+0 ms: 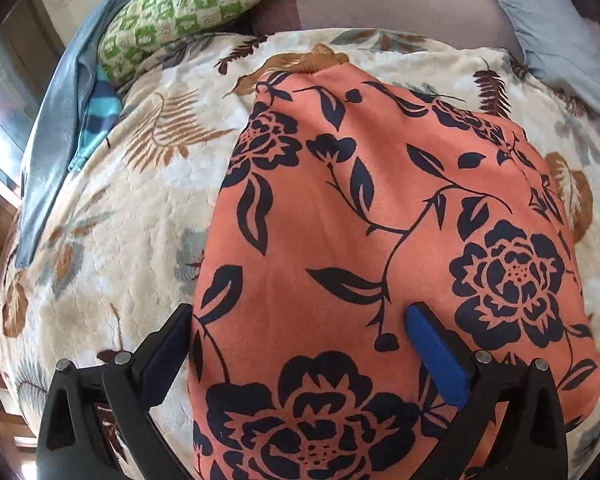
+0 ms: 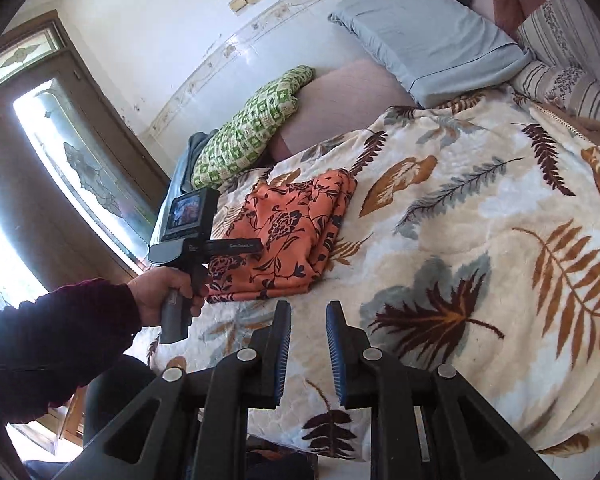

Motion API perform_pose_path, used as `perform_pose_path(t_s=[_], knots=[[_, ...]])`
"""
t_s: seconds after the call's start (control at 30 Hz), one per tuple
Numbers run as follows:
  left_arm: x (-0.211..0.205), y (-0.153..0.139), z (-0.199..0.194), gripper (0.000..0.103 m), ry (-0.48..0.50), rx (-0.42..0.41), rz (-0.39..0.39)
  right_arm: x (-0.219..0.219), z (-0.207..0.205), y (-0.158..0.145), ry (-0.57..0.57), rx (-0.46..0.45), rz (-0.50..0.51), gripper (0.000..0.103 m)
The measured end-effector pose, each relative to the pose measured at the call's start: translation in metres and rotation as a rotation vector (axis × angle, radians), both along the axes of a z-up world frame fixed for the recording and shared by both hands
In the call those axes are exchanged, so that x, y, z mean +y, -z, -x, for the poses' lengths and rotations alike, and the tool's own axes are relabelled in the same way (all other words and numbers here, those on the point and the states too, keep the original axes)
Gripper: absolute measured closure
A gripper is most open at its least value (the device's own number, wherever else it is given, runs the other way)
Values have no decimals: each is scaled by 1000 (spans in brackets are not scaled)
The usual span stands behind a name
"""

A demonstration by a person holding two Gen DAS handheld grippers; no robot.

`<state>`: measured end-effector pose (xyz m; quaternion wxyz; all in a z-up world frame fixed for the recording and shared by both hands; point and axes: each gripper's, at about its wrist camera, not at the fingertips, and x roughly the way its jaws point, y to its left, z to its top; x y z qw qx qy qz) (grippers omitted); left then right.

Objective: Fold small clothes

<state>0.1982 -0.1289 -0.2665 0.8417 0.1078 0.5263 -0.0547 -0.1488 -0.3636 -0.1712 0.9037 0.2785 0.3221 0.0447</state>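
An orange garment with a dark floral print (image 1: 360, 240) lies folded flat on the leaf-patterned blanket (image 1: 120, 240). My left gripper (image 1: 296, 316) hovers wide open over its near left part, one finger off its left edge, the blue-padded finger over the cloth. In the right wrist view the folded garment (image 2: 288, 232) lies at the blanket's (image 2: 480, 240) left side, with the left gripper (image 2: 236, 246) above its near end, held by a hand. My right gripper (image 2: 308, 312) is apart from the garment, near the blanket's front edge, slightly open and empty.
A green checked pillow (image 1: 204, 4) and grey-blue cloth (image 1: 56, 132) lie at the far left. A light blue pillow (image 2: 428, 36) lies at the head of the bed. A door with glass (image 2: 72, 168) stands left of the bed.
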Motion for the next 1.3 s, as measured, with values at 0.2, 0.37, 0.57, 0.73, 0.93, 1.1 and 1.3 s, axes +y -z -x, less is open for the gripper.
perform_pose_path(t_s=[0.2,0.37,0.57,0.73,0.93,1.1,1.3], knots=[[-6,-30,-2,0,13,-66,3,-14,6,0,34,-36,-79,82],[-15,-47,-13,0,7,-129,13,-23,12,1,49,-49,-121,82],[-52,-29,-29,0,68,-92,-19,-31,17,2,68,-54,-154,82],[-78,-1,-23,0,134,-71,-148,-32,17,4,75,-41,-152,82],[-66,-16,-21,0,145,-23,-91,-36,15,7,86,-27,-159,82],[-59,-23,4,0,212,-55,-24,-35,12,9,87,-17,-162,82],[-52,-4,17,0,270,-54,-47,-32,6,9,75,-10,-161,82]])
